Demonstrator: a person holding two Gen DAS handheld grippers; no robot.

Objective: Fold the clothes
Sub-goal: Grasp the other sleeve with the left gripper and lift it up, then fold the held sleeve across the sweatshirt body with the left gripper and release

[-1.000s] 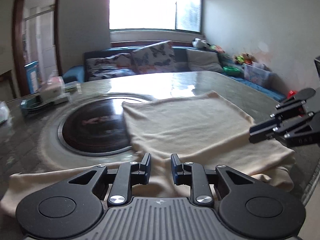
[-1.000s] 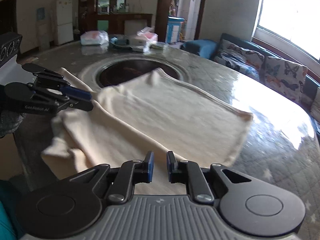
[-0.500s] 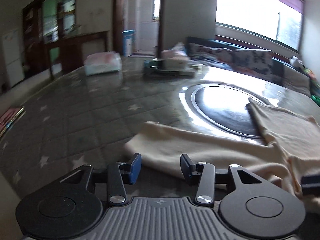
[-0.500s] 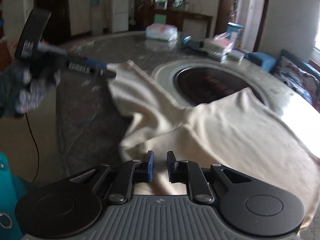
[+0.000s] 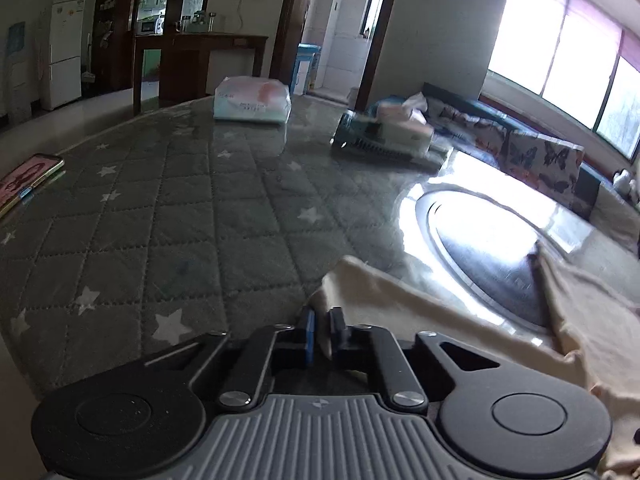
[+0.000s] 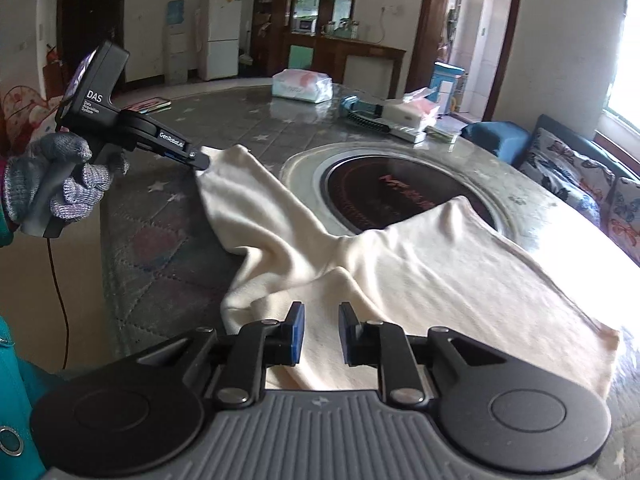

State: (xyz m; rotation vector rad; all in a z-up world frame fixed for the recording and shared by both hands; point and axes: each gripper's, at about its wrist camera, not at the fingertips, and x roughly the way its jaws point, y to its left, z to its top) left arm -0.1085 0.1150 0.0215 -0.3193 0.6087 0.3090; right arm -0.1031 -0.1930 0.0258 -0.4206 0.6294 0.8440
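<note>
A cream garment (image 6: 400,272) lies on the grey quilted table, partly over the dark round hob. One sleeve stretches out to the left. My left gripper (image 5: 322,336) is shut on the end of that sleeve (image 5: 384,300); it also shows in the right wrist view (image 6: 200,160), held by a gloved hand, pinching the sleeve tip a little above the table. My right gripper (image 6: 320,330) is open and empty, low over the garment's near edge.
The round hob (image 6: 404,196) is set in the table's middle. A tissue pack (image 6: 302,86), a brush and a tissue box (image 6: 384,116) lie at the far side. A book (image 5: 28,176) lies at the left edge. A sofa (image 6: 576,164) stands on the right.
My left gripper has closed on the sleeve tip and pulled it out to the left. My right gripper has opened wider over the garment's near edge.
</note>
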